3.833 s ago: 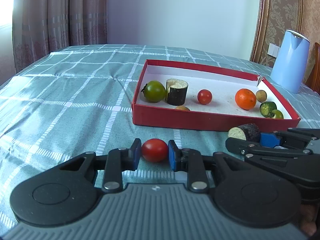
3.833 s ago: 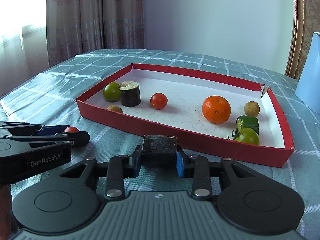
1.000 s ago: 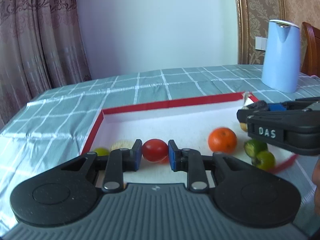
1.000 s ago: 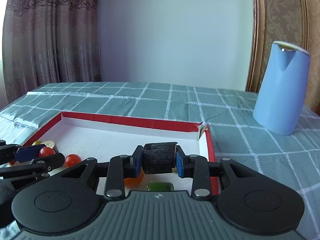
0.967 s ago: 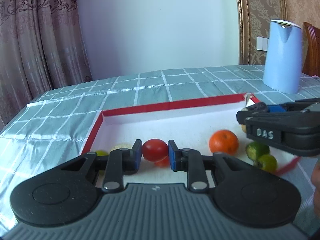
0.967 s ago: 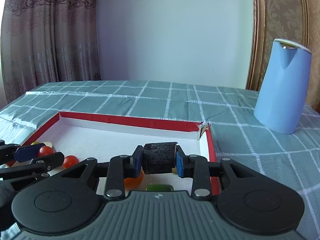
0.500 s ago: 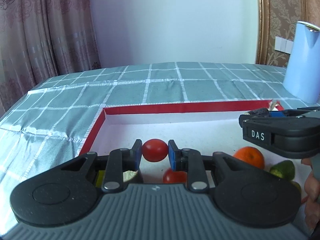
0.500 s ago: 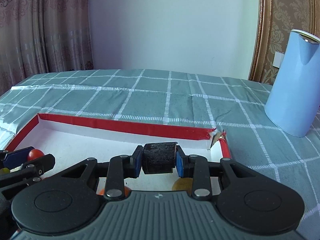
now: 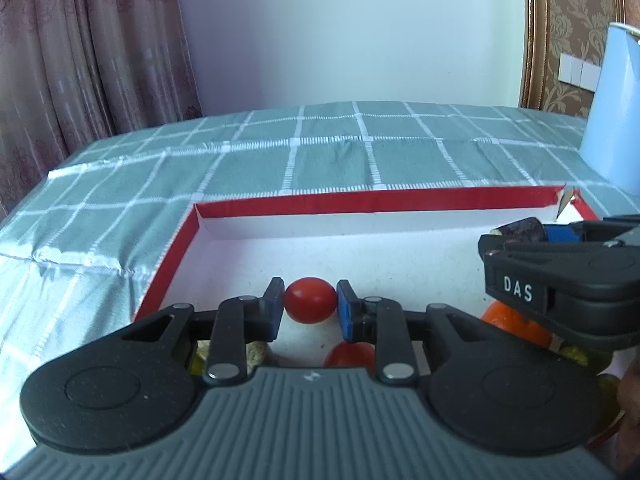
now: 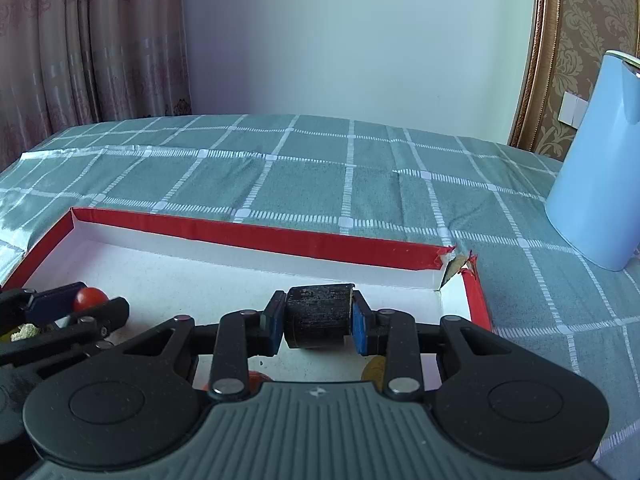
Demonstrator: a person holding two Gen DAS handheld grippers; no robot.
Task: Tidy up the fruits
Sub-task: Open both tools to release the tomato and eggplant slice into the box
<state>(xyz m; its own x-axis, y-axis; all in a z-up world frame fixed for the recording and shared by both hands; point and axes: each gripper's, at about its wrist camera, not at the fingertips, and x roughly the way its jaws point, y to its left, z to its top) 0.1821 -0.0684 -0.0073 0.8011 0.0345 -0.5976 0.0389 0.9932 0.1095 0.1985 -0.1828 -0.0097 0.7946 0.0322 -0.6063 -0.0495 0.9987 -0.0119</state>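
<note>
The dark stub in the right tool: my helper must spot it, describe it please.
Find the red tray on the checked cloth. Above its torn far-right corner, the right tool grips a short, near-black cylinder; the left tool's red tomato is round and bright.

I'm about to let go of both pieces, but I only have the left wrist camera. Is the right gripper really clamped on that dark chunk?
Observer: Yes. In the right wrist view both blue pads of the right gripper press on the sides of the dark chunk.
Operator: Is it over the tray?
Observer: Yes. It hangs over the white floor of the red tray, close to the tray's torn far right corner.
Operator: Is anything lying near it?
Observer: A tan round fruit shows beside the gripper's right finger, though most of it is hidden.
</note>
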